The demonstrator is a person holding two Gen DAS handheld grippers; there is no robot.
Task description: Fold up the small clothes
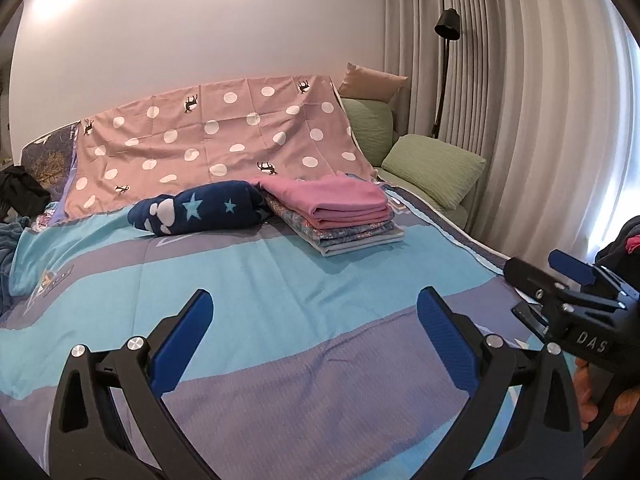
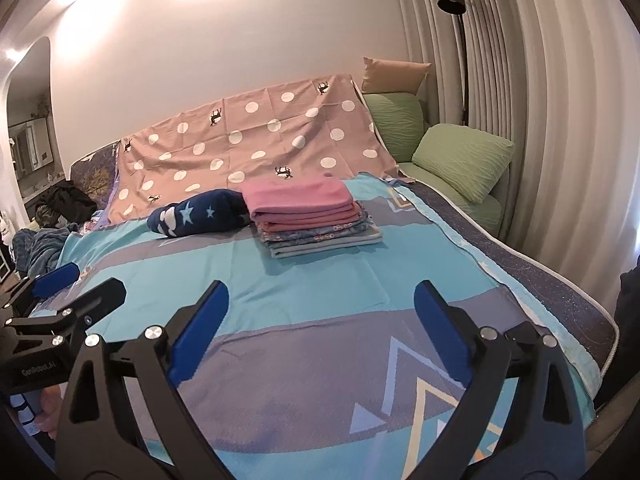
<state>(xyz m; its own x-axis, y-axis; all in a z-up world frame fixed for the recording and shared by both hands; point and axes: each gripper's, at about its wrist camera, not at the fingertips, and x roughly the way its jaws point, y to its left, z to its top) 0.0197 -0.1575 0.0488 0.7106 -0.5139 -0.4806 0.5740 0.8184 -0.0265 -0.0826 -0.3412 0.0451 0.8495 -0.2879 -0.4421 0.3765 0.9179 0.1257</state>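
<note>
A stack of folded clothes [image 1: 344,216] lies on the bed, pink pieces on top of blue patterned ones; it also shows in the right wrist view [image 2: 312,216]. A dark blue garment with stars and clouds [image 1: 196,210] lies bunched to its left, also in the right wrist view [image 2: 196,212]. My left gripper [image 1: 316,304] is open and empty, low over the bedspread, well short of the stack. My right gripper [image 2: 322,294] is open and empty beside it. Each gripper shows in the other's view, the right one [image 1: 540,276] and the left one [image 2: 86,282].
A blue and grey striped bedspread [image 1: 240,280] covers the bed. A pink dotted sheet [image 1: 224,140] hangs over the headboard. Green pillows [image 1: 432,168] and a floor lamp [image 1: 446,28] stand at the right by the curtains. Dark clothes [image 2: 68,200] lie at the far left.
</note>
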